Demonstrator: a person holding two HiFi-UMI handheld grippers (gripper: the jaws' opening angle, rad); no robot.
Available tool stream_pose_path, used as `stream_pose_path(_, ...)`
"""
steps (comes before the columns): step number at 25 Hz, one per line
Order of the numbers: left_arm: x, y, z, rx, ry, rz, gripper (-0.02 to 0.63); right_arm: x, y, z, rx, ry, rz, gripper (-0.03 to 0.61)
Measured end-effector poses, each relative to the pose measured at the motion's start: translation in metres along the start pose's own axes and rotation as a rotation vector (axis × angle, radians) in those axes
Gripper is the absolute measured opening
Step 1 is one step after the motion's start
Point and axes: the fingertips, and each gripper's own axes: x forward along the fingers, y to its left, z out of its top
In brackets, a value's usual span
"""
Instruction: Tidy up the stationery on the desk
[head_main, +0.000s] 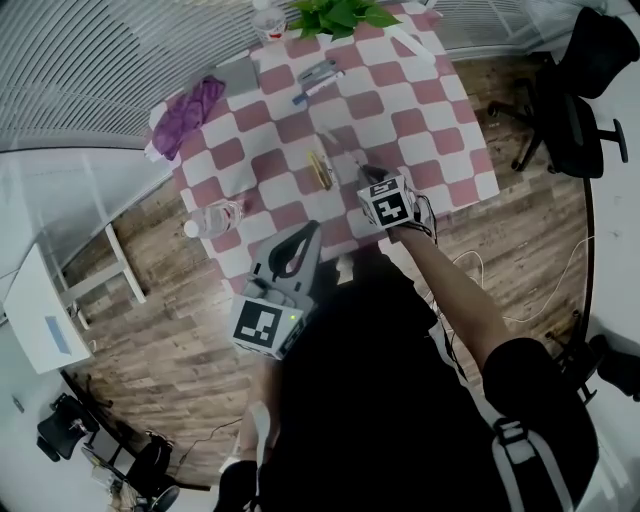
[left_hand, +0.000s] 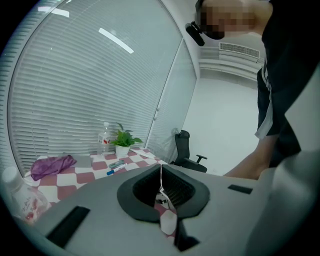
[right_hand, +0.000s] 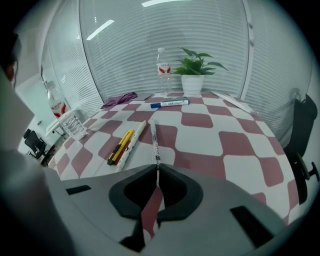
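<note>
1. A person stands at the near edge of a bench (head_main: 430, 130) draped in red-and-white check, a gripper in each hand.
2. The right gripper (head_main: 366, 176) (right_hand: 155, 170) tilts down over the near half of the cloth. Its fingers are clenched on the near end of a slim clear pen (right_hand: 154, 142), which runs straight out from their tips, low along the checks.
3. Just left of that pen, a white pen (right_hand: 132, 142) and a yellow utility knife (head_main: 318, 170) (right_hand: 120, 146) lie side by side.
4. Farther back, a blue marker (head_main: 305, 95) (right_hand: 170, 104) lies in front of a potted plant (head_main: 340, 15) (right_hand: 192, 75) and an upright water bottle (right_hand: 161, 70).
5. A purple cloth (head_main: 188, 115) (left_hand: 50, 166) is bunched at the far left.
6. A clear plastic bottle (head_main: 215, 218) (right_hand: 70, 120) sits at the bench's left edge.
7. The left gripper (head_main: 308, 230) (left_hand: 161, 167) is held off the near-left corner, its fingers clenched together with nothing between them.
</note>
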Motion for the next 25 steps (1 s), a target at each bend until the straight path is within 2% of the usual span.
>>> stream_pose_path(4,-0.001,-0.006,0.0,-0.003,-0.021,-0.019,0.034,-0.005,0.005,-0.014,0.068,-0.003,-0.019,0.032)
stream_pose_path(10,-0.005,-0.006,-0.002,0.008,-0.003,0.0,0.034,-0.008,0.025,-0.022,0.126,-0.002,0.025,0.032)
stream_pose_path(16,-0.006,-0.01,0.0,-0.014,-0.047,0.002,0.034,-0.004,0.041,-0.022,0.101,0.003,0.079,0.032)
stream_pose_path(20,-0.007,-0.004,-0.008,-0.01,0.01,0.037,0.034,0.0,0.044,-0.02,0.084,0.028,0.096,0.035)
stream_pose_path(22,-0.004,-0.005,-0.003,-0.016,-0.023,0.027,0.034,0.001,0.045,-0.02,0.075,0.046,0.11,0.041)
stream_pose_path(25,-0.001,-0.007,0.002,-0.028,-0.058,0.021,0.034,0.0,0.047,-0.018,0.06,0.055,0.135,0.086)
